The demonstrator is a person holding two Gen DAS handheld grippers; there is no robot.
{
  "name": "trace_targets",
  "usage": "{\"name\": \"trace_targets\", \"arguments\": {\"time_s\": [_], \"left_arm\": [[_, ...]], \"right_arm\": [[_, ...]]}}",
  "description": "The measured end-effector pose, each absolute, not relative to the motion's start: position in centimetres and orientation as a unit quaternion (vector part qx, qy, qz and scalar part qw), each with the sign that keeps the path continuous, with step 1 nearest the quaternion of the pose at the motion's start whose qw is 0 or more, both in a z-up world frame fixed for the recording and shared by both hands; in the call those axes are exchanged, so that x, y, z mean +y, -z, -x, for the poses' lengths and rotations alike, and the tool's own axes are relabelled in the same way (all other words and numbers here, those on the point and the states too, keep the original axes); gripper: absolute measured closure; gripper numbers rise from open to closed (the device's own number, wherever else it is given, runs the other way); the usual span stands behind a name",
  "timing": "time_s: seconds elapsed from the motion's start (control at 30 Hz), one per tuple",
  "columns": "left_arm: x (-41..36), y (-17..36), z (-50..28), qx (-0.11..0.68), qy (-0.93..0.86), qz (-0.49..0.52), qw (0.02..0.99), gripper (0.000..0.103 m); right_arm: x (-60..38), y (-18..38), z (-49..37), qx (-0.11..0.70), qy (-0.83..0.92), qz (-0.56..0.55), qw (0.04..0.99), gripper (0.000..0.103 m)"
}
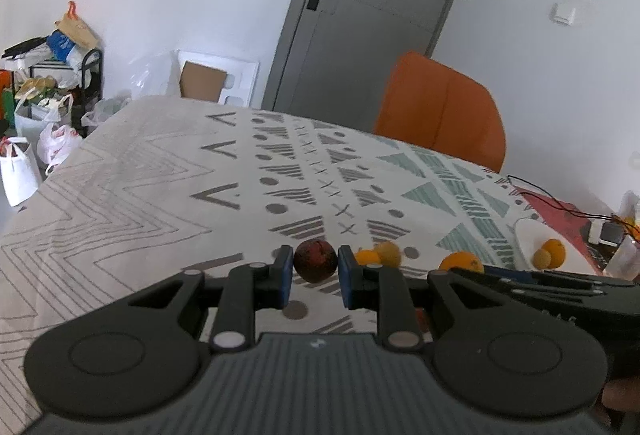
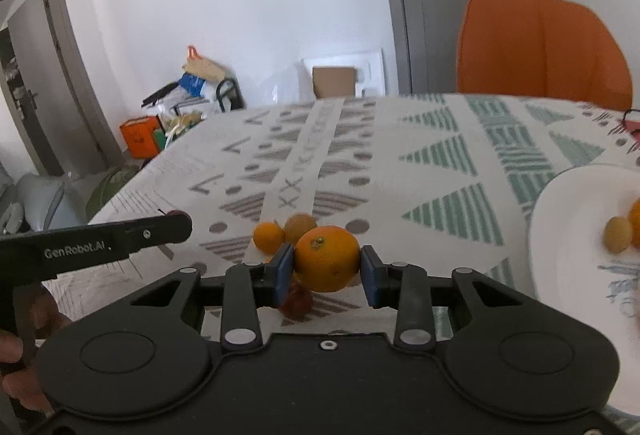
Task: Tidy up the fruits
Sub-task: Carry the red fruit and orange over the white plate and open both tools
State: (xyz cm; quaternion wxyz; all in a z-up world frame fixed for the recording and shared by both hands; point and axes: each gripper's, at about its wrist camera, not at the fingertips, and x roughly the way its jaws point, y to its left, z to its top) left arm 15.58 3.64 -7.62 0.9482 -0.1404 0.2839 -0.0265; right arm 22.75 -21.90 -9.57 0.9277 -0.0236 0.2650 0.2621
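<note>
My left gripper [image 1: 315, 269] is shut on a dark red round fruit [image 1: 315, 259], held just above the patterned tablecloth. My right gripper [image 2: 326, 269] is shut on a large orange [image 2: 327, 258]; the orange also shows in the left wrist view [image 1: 460, 261]. Behind it on the cloth lie a small orange [image 2: 268, 236] and a brownish-yellow fruit [image 2: 300, 227]. A dark red fruit [image 2: 297, 299] lies under the right gripper. A white plate [image 2: 568, 235] at the right holds a small yellow fruit [image 2: 618, 234] and an orange one [image 2: 635, 217].
An orange chair [image 2: 540, 47] stands at the table's far side. A black cable [image 1: 552, 201] and small items lie at the table's right end. Bags and a cluttered rack [image 1: 48, 83] stand on the floor at the left. A grey door [image 1: 376, 7] is behind.
</note>
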Motion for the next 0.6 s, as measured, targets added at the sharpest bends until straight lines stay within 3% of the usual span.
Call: {"name": "trace_targets", "arguments": {"time_s": [0.6], "left_arm": [[1.3, 4.3, -13.4, 0.244, 0.046, 0.118, 0.961, 0.081]], "right_arm": [[-25.3, 7.0, -19.9, 0.213, -0.244, 0.004, 0.946, 0.069]]}}
